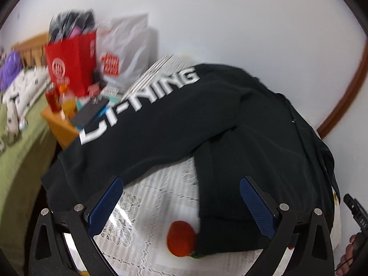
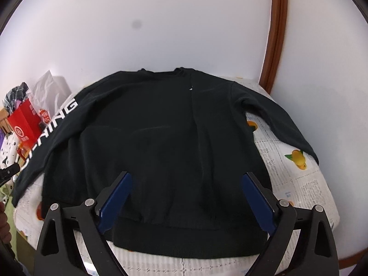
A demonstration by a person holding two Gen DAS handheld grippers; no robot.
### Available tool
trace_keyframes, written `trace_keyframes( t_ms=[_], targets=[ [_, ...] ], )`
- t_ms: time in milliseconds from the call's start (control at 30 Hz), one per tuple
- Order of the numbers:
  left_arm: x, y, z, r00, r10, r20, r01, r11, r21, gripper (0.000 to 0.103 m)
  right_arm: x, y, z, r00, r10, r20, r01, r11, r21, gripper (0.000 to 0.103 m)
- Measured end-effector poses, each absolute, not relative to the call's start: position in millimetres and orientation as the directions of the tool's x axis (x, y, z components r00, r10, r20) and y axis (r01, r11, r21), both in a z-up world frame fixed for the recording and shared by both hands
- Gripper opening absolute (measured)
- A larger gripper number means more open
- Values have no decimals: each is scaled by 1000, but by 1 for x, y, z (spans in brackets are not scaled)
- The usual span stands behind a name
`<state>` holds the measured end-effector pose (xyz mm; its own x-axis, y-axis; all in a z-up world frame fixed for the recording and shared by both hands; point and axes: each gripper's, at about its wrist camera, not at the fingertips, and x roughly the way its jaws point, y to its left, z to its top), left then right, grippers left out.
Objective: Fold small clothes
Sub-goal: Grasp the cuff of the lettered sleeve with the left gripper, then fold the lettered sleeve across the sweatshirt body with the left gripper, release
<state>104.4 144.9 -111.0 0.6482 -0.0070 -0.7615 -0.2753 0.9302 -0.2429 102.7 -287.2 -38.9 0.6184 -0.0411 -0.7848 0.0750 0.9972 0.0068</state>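
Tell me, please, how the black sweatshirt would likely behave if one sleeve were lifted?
The black sweatshirt would probably drape limply; it lies flat and creased on the tablecloth. Its lettered sleeve already hangs over the edge, so it may slide.

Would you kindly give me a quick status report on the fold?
Both tools, left and right, open, holding nothing. Black sweatshirt spread flat on the tablecloth, sleeves out, unfolded. Nothing on it.

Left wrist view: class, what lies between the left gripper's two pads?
Between the left gripper's open pads lies bare white patterned tablecloth, an orange fruit print and the black sweatshirt's hem corner, none of it pinched.
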Motion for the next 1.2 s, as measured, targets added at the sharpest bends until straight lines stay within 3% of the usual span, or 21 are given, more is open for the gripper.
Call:
trace_keyframes(
  t_ms=[200, 367, 533, 600, 667, 767, 933, 1200],
  targets=[
    [110, 171, -154, 627, -85, -774, -345, 861, -374, 84, 120, -291, -70, 576, -27, -817, 78, 997, 22, 93],
    [111, 191, -176, 684, -154, -713, -386, 753, -533, 68, 131, -289, -87, 550, -48, -834, 78, 997, -6, 93],
    [119, 205, -180, 729, -134, -671, -425, 681, -597, 63, 138, -291, -97, 526, -69, -848, 85, 996, -28, 93],
    [124, 209, -182, 727, -107, -678, -453, 667, -591, 52, 141, -293, -98, 523, -75, -849, 91, 995, -32, 93],
    [130, 215, -183, 714, -65, -697, -491, 663, -565, 32, 143, -296, -99, 522, -84, -849, 98, 994, -38, 93],
    [141, 219, -180, 669, 14, -744, -544, 692, -475, 9, 145, -302, -97, 529, -99, -843, 107, 993, -50, 93],
    [163, 208, -129, 698, 143, -701, -508, 789, -345, 8, 152, -318, -88, 559, -125, -820, 100, 991, -84, 93],
    [242, 139, -37, 805, 156, -572, -321, 926, -198, 7, 170, -364, -65, 638, -146, -756, 112, 989, -96, 93]
  ],
)
